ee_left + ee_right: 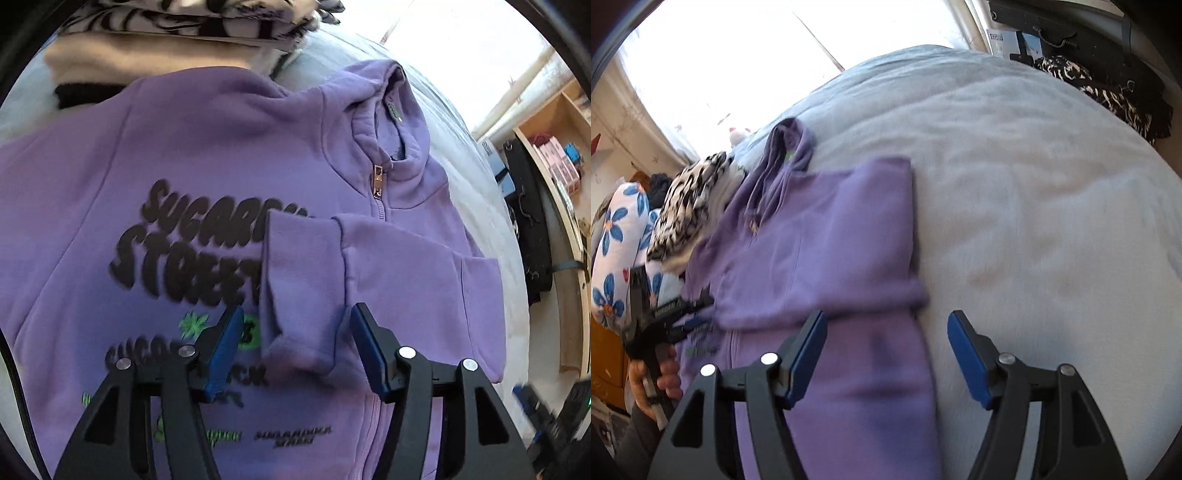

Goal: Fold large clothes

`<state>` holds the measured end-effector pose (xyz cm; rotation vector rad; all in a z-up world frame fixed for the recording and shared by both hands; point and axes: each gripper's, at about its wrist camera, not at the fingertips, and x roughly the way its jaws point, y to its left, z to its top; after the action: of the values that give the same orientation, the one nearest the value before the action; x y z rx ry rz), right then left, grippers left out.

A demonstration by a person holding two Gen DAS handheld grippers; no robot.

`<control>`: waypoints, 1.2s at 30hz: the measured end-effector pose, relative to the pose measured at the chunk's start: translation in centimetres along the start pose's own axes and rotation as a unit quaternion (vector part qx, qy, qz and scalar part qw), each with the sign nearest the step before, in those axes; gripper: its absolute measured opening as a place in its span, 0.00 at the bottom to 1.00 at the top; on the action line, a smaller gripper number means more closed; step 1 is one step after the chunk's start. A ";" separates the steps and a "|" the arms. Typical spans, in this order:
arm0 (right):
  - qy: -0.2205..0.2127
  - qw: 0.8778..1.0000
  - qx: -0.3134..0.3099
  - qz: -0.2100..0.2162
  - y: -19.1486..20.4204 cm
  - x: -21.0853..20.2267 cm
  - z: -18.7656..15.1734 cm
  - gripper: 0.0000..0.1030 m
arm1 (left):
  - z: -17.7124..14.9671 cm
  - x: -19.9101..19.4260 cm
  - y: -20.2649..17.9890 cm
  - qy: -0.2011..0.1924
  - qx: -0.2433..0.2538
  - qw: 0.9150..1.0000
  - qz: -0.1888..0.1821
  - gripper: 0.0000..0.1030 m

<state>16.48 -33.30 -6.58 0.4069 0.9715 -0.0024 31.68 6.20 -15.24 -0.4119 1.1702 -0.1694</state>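
A purple zip-up hoodie (207, 147) with dark lettering lies front up on a pale bed (1034, 184). One sleeve (369, 258) is folded across its chest, the cuff (295, 295) lying over the print. My left gripper (295, 347) is open just above the cuff, one blue finger on each side, holding nothing. In the right wrist view the hoodie (827, 240) lies at the left with the folded sleeve across it. My right gripper (886, 354) is open and empty over the hoodie's right edge. The left gripper (683, 317) shows at the far left, hand-held.
A stack of folded clothes, zebra-print on top (192, 18), lies beyond the hoodie's shoulder; it also shows in the right wrist view (687, 206). A flowered pillow (617, 251) lies at the left. Wooden shelves (554, 155) and dark bags (524, 221) stand beside the bed.
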 end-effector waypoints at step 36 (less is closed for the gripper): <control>0.041 0.999 -0.032 -0.001 2.3 7.8 6.5 0.60 | 5.4 0.6 0.7 -0.039 0.040 0.998 0.028 0.62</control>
<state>26.50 -32.01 -8.84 0.3490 1.0496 0.0445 36.79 7.84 -14.25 -0.3129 1.0933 -0.1496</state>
